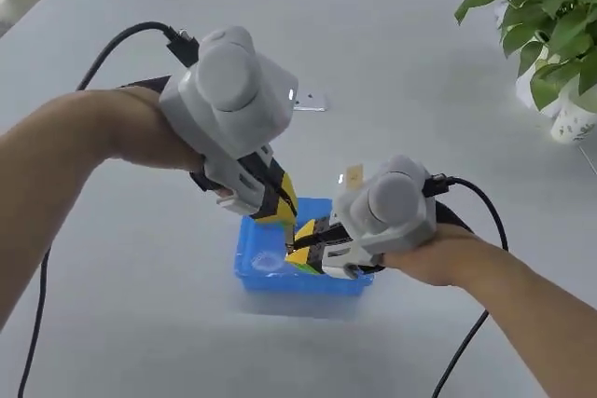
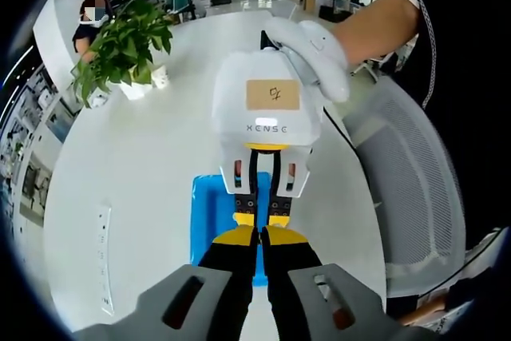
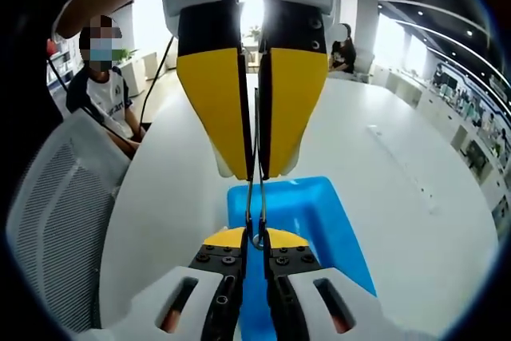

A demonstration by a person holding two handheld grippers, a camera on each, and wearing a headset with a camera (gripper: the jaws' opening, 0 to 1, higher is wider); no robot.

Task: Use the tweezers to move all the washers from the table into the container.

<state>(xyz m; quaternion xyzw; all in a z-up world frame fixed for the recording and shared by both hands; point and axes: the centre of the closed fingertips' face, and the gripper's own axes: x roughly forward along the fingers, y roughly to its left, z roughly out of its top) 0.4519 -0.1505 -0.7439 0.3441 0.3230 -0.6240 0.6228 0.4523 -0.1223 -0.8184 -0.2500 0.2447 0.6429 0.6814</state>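
Tweezers (image 3: 254, 197) clamped: left gripper (image 3: 254, 175) angled down, right gripper (image 3: 255, 239) facing it.

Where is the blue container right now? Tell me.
In the head view the blue container sits on the grey table, low centre, directly beneath the tips of the left gripper and right gripper.

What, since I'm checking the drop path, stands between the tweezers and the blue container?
Nothing visible does: the left gripper holds the tweezers directly above the open blue container, their tip at the right gripper.
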